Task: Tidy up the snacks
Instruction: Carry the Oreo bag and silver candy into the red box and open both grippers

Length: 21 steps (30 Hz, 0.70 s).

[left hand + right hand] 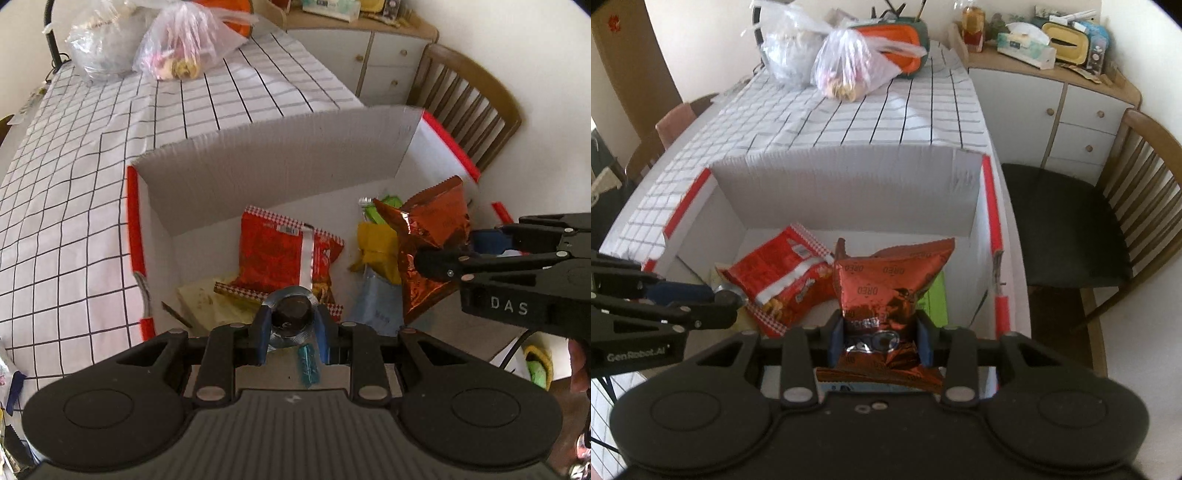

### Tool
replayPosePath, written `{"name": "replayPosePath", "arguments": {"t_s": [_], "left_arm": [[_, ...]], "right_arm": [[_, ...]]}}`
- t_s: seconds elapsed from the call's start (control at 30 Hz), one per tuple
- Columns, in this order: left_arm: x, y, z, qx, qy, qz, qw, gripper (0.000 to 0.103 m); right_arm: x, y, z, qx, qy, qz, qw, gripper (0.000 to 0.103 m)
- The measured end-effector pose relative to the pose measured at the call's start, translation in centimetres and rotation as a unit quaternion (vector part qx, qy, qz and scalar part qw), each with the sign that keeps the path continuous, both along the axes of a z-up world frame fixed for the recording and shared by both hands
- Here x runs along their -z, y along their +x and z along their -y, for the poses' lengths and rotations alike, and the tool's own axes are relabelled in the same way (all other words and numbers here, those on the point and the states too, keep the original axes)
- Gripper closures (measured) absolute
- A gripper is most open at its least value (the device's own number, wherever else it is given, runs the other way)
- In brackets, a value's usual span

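Two grippers hanging over an open white box (849, 192), left gripper (291, 325) pinching a small round clear-wrapped snack (293, 312), right gripper (881, 338) clamping a copper-red Oreo bag (886, 288), red snack pack (783, 280) lying inside the box.

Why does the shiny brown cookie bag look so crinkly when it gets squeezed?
The cookie bag looks like thin foil: it creases where the right gripper pinches it, so it is probably floppy and light. Its glossy skin may slip. Cookies inside could crack if squeezed harder.

Copper-red foil bag (890, 291), red-trimmed white box (991, 206)
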<state>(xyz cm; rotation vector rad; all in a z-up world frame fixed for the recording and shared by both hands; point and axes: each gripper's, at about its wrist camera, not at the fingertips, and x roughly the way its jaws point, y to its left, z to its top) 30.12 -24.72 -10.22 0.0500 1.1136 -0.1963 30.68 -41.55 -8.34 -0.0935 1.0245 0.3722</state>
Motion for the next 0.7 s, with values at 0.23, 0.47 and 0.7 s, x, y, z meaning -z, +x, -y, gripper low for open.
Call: {"name": "replayPosePath", "arguments": {"t_s": [0.23,0.47,0.7], "left_arm": [[1.6,0.1,1.2,0.014,0.018,-0.026,0.9994,0.079],[2.4,0.0,1.6,0.012,0.026,-0.038,0.9989,0.077],[2.1,-0.7,1.0,-0.001,0.015,-0.032,0.9994,0.073]], "right_arm": [[0.6,-0.2,-0.3,-0.012,-0.007,-0.010,1.000,0.066],[0.4,-0.5,-0.2,-0.015,0.000,-0.009,1.000,0.062],[-0.1,-1.4,0.1,-0.013,0.011,-0.003,1.000,0.057]]}}
